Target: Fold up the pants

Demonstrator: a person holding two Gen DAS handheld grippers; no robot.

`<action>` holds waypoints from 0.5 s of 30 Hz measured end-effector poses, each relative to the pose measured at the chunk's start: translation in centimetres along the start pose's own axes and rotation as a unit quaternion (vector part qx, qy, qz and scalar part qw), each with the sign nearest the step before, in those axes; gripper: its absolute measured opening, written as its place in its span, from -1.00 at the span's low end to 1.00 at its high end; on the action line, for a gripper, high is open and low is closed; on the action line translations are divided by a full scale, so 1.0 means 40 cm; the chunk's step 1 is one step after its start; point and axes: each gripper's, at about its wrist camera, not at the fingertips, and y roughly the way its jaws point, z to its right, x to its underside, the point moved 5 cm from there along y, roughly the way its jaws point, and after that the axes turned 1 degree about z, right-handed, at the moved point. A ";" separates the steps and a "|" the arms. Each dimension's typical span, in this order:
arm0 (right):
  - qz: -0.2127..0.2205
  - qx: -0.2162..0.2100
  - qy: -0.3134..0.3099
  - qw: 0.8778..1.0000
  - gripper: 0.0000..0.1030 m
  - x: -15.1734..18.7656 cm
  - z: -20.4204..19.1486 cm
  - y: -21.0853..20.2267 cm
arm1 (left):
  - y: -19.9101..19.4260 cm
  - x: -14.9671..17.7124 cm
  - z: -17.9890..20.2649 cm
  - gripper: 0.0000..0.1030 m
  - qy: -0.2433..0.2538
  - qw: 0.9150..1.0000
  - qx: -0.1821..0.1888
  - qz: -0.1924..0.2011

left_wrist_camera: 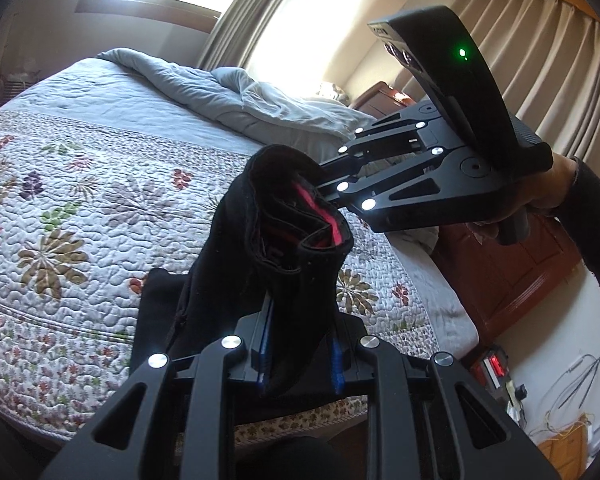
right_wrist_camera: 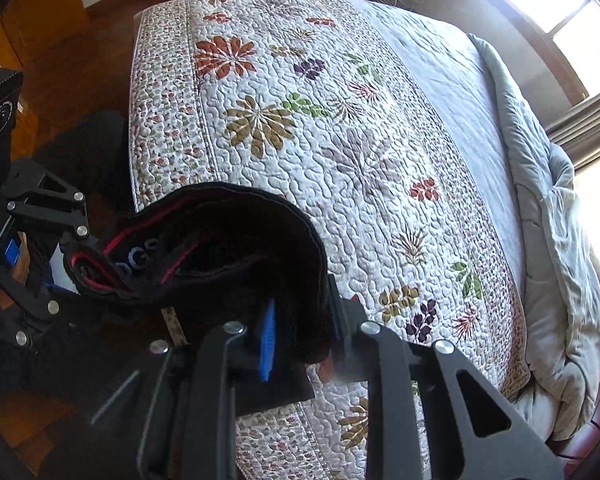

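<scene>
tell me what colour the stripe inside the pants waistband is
Pinkish red stripe, clearest in left wrist view.

1. Pants (left_wrist_camera: 236, 240): matt black knit cloth with a red-striped waistband.
2. Quilt (left_wrist_camera: 100, 160): stitched, puckered floral cloth.
3. Left gripper (left_wrist_camera: 300, 364): matt black plastic with shiny metal rivets.

Bed (right_wrist_camera: 460, 92) under floral quilt (right_wrist_camera: 300, 120), rumpled grey duvet (right_wrist_camera: 548, 208)

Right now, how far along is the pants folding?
Early. Done: the black pants are picked up. In hand: left gripper and right gripper each clamp the waistband, raised over the quilt. Left: laying them flat and folding; no finished fold shows.
</scene>
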 end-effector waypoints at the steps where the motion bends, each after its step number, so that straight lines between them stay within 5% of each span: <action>1: 0.000 0.000 0.002 1.000 -0.60 0.011 0.003 0.003 | 0.009 0.002 0.006 -0.57 0.002 1.000 0.000 -0.002; 15: -0.001 -0.001 0.032 0.999 -0.70 0.172 0.046 0.074 | 0.152 0.063 0.061 -0.57 0.024 0.999 0.011 -0.048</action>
